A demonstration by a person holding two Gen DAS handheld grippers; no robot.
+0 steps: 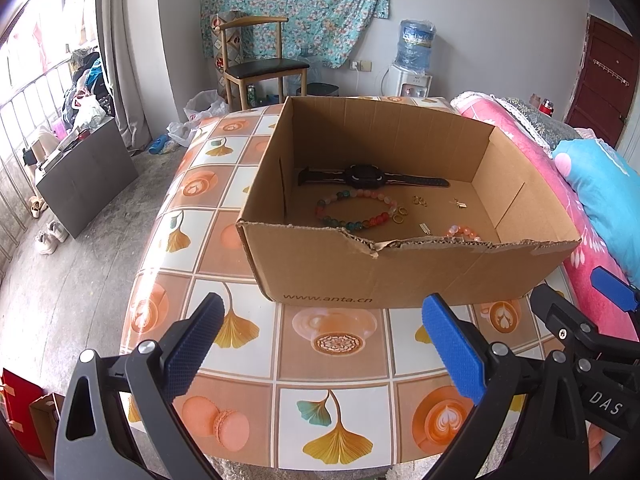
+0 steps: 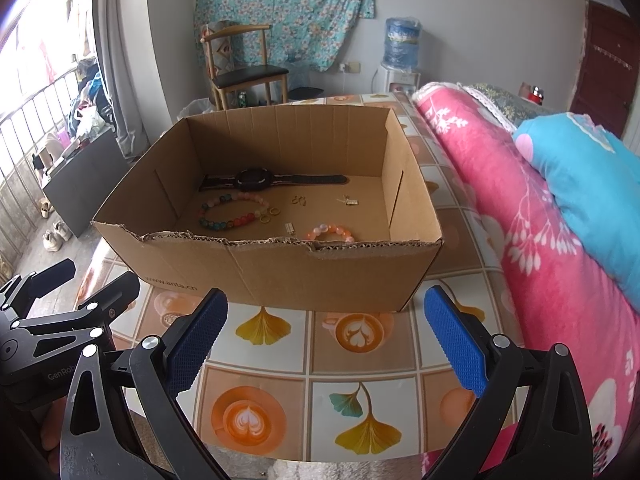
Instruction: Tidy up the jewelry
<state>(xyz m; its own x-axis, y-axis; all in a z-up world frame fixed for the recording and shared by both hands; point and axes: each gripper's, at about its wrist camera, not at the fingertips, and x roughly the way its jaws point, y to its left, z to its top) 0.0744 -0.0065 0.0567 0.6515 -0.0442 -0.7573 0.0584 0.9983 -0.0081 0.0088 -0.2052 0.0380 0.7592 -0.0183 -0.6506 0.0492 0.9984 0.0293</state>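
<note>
An open cardboard box (image 1: 360, 276) (image 2: 280, 268) stands on the patterned table. Inside lie a black watch (image 1: 366, 176) (image 2: 256, 179), a multicoloured bead bracelet (image 1: 356, 210) (image 2: 232, 212), a pale orange bead bracelet (image 1: 464, 233) (image 2: 330, 234), gold rings (image 1: 402, 214) (image 2: 270, 214) and small gold pieces (image 1: 420, 201) (image 2: 299, 200). My left gripper (image 1: 324, 344) is open and empty above the table, in front of the box. My right gripper (image 2: 326, 340) is open and empty beside it, also in front of the box.
The table (image 1: 332, 360) has a tiled cloth. A pink quilt (image 2: 520, 220) and blue pillow (image 2: 592, 172) lie along its right side. A chair (image 1: 260, 68), a water dispenser (image 1: 412, 64) and a dark board (image 1: 88, 176) stand on the floor beyond.
</note>
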